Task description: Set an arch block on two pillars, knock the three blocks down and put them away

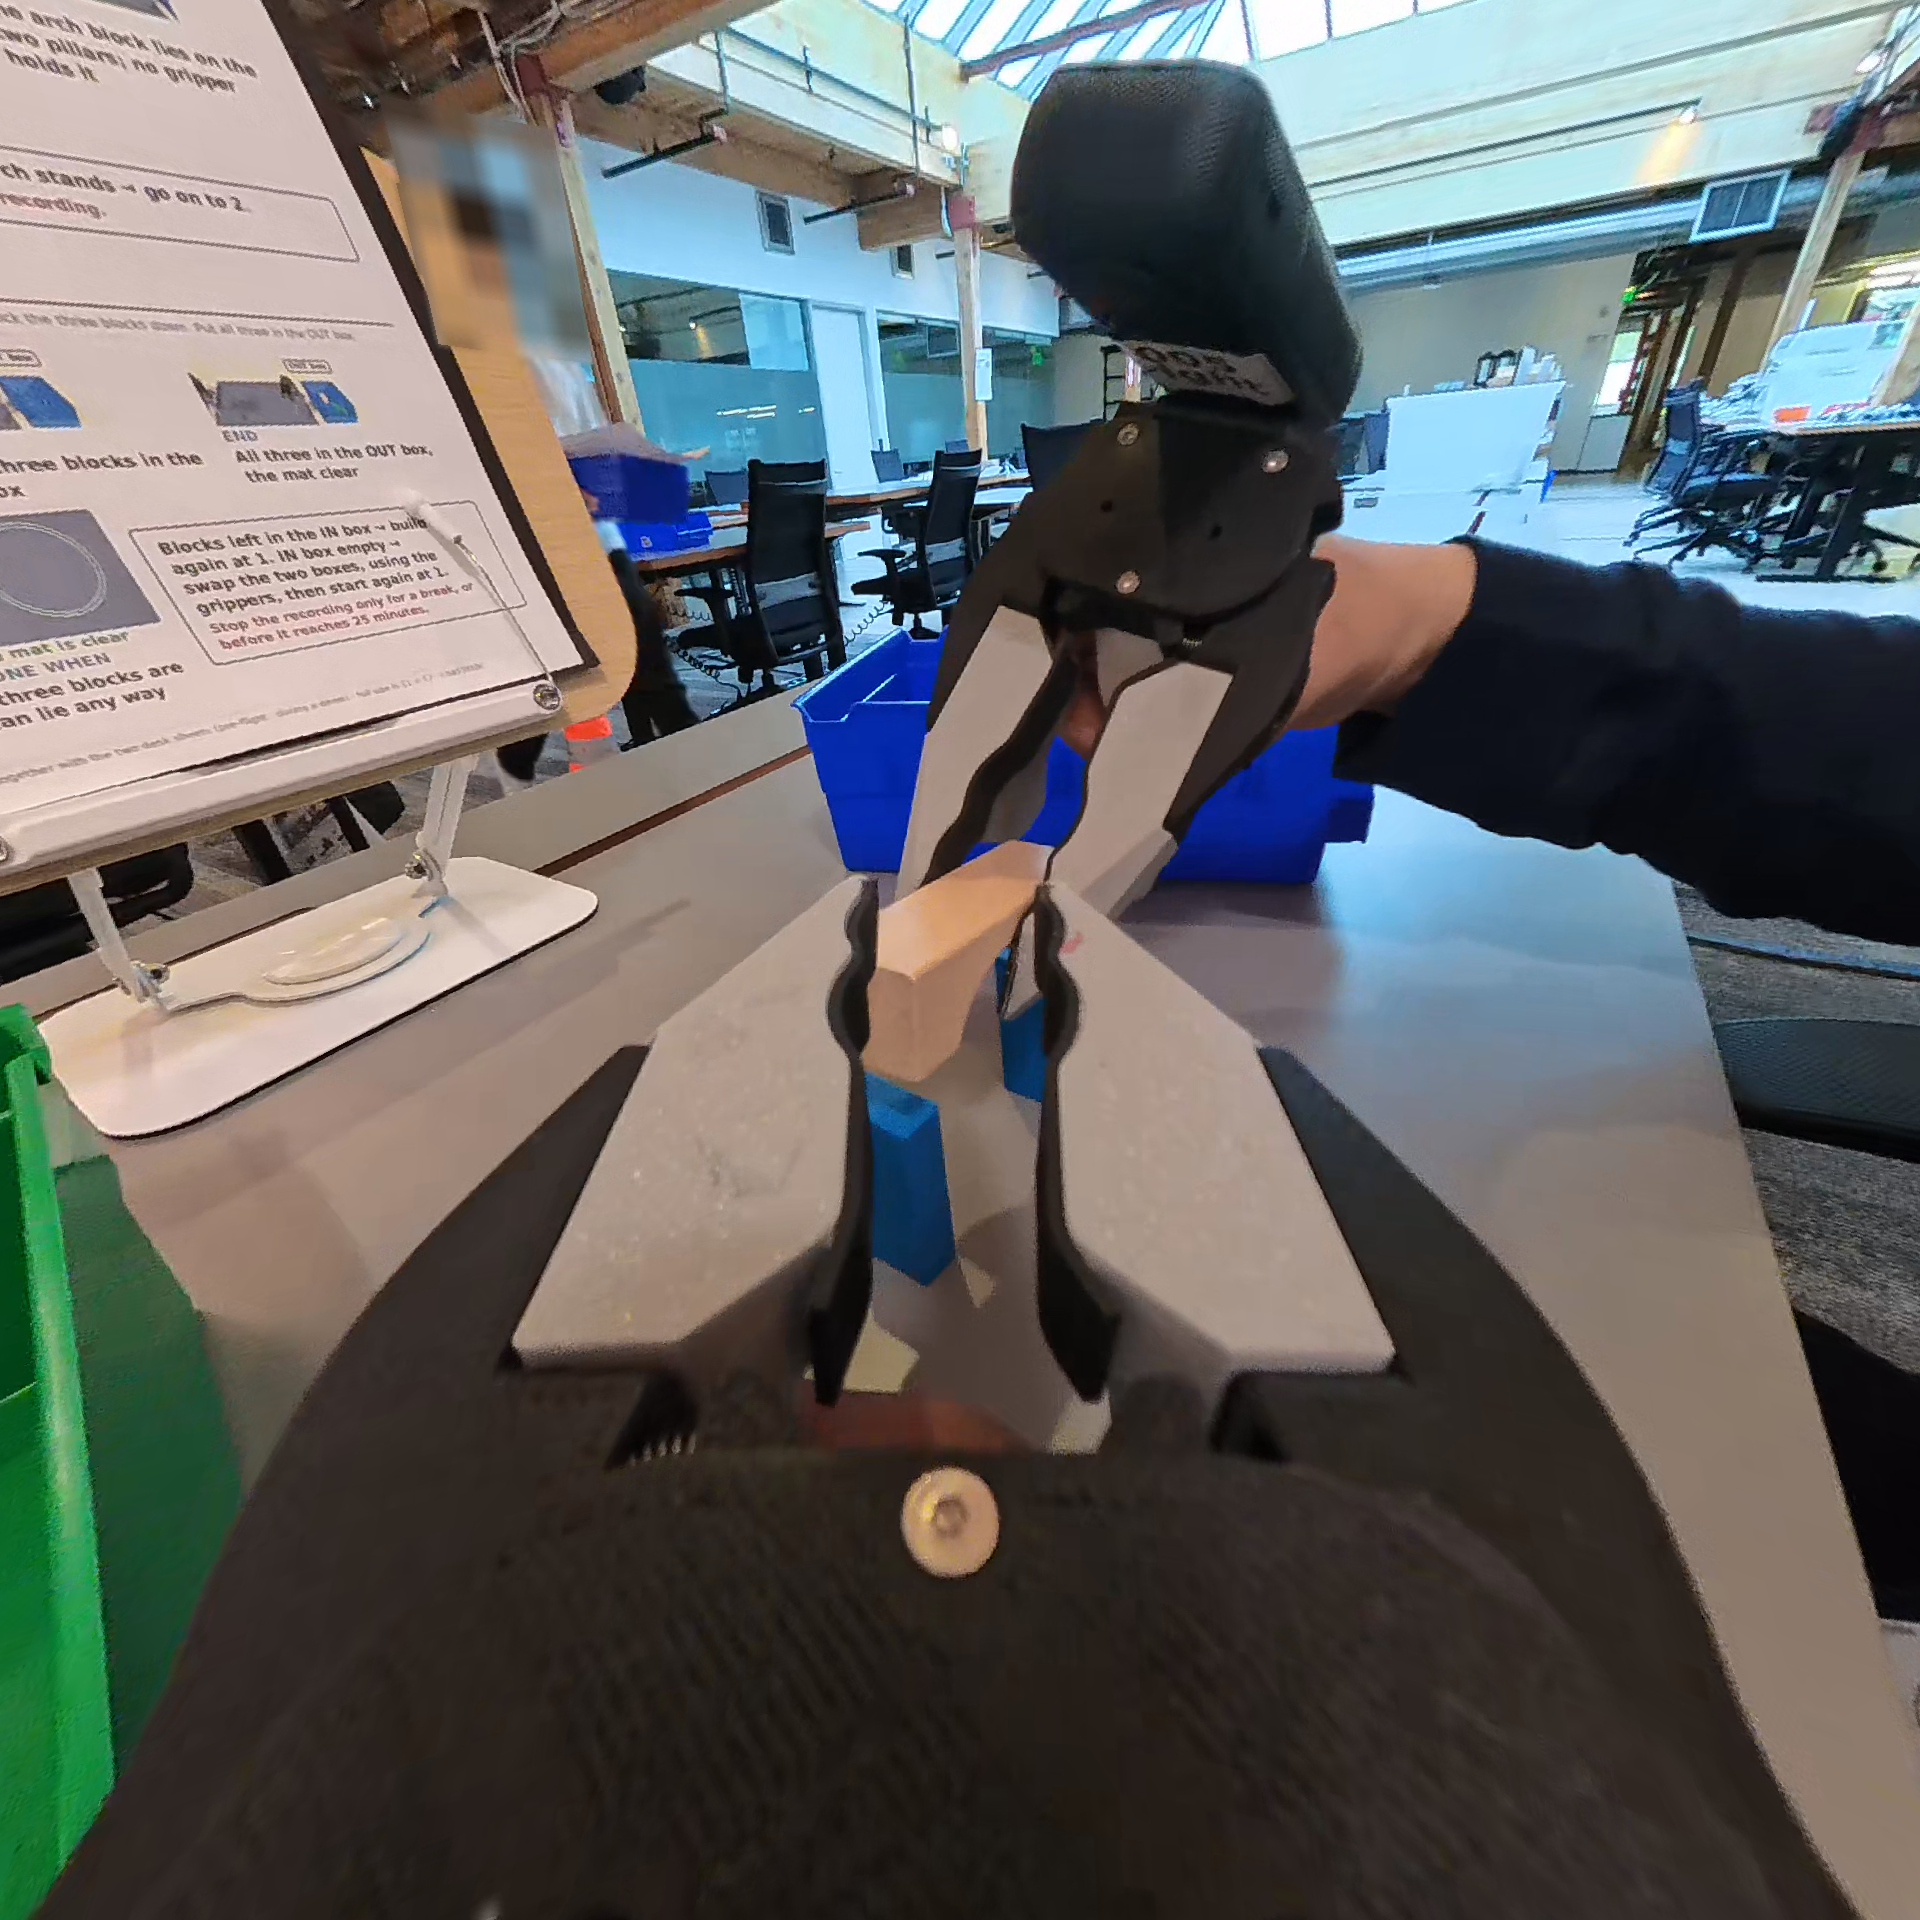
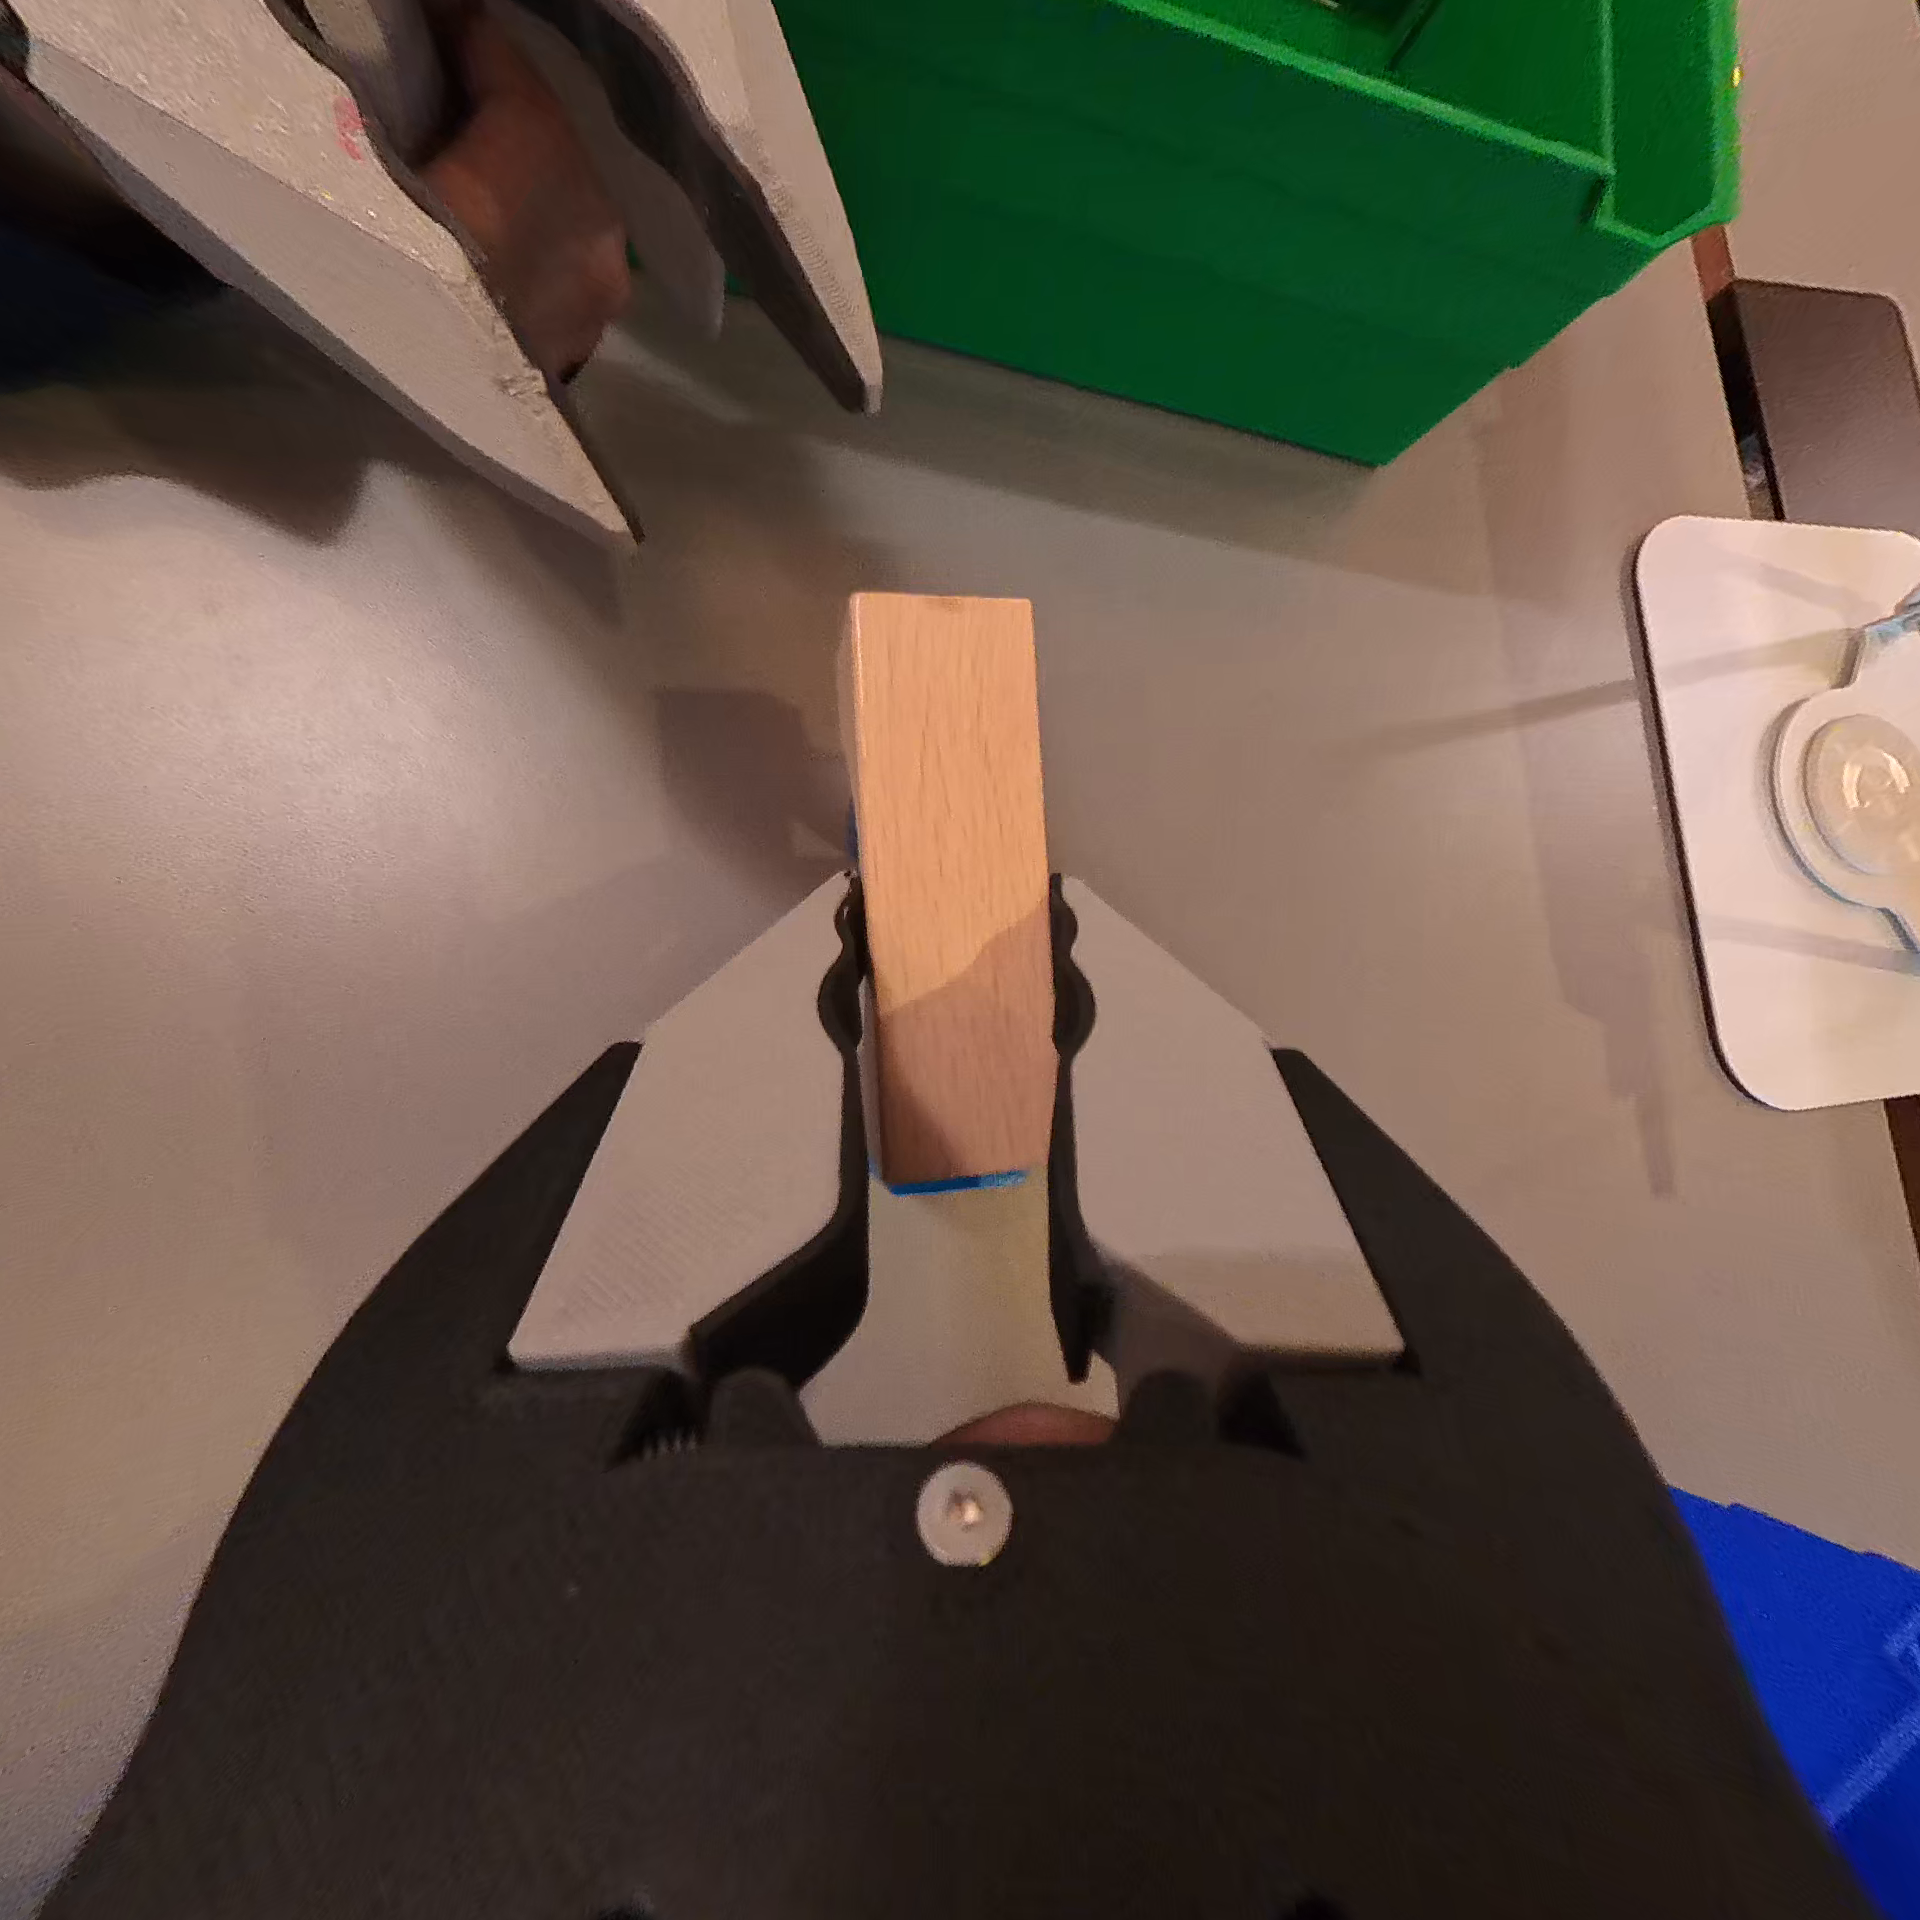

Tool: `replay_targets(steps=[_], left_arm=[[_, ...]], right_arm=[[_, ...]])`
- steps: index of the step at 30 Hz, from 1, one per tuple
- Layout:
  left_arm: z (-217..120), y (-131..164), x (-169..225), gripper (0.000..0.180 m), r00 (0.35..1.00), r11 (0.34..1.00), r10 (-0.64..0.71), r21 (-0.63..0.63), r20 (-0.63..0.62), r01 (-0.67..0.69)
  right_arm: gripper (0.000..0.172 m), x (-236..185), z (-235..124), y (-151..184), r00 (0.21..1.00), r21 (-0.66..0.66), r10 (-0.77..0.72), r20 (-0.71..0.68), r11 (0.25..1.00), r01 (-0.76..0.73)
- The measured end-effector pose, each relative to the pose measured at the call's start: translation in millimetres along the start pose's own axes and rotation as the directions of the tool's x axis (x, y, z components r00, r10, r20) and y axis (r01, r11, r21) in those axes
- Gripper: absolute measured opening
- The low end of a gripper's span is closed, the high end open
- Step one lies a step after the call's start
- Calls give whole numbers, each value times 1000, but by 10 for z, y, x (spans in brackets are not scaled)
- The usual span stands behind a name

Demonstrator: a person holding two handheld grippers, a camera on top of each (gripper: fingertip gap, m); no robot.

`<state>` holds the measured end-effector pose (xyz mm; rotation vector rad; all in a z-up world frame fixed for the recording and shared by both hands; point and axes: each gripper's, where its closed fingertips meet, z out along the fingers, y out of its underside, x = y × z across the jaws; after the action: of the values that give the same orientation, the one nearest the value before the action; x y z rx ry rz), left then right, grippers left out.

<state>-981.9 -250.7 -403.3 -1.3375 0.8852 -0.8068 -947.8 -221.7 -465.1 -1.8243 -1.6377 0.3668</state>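
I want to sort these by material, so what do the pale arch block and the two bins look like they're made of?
Arch block: bare, unpainted wood, likely beech; fine grain flecks, matte tan surface. Green bin and blue bin: seemingly moulded plastic; uniform saturated colour, smooth slightly glossy walls, stepped rims.

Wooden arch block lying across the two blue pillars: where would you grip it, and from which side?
Judging by its pose, come from above and pinch the wooden arch block across its narrow width, pads on the two long flat side faces. Those faces are parallel and exposed, whereas the underside rests on the blue pillars. The right hand-held gripper straddles it this way near one end.
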Motion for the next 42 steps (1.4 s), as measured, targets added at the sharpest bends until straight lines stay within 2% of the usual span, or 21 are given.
replay_targets(steps=[7, 42], left_arm=[[-5, 11, -33, 28, 1000, 1000, -14, -1, 12, 14], [30, 99, 28, 28, 1000, 999, 12, -48, -11, -12]], right_arm=[[32, 1, 61, 85, 999, -61, -19, -29, 998, 17], [32, 51, 102, 156, 998, -85, -21, -54, 996, 16]])
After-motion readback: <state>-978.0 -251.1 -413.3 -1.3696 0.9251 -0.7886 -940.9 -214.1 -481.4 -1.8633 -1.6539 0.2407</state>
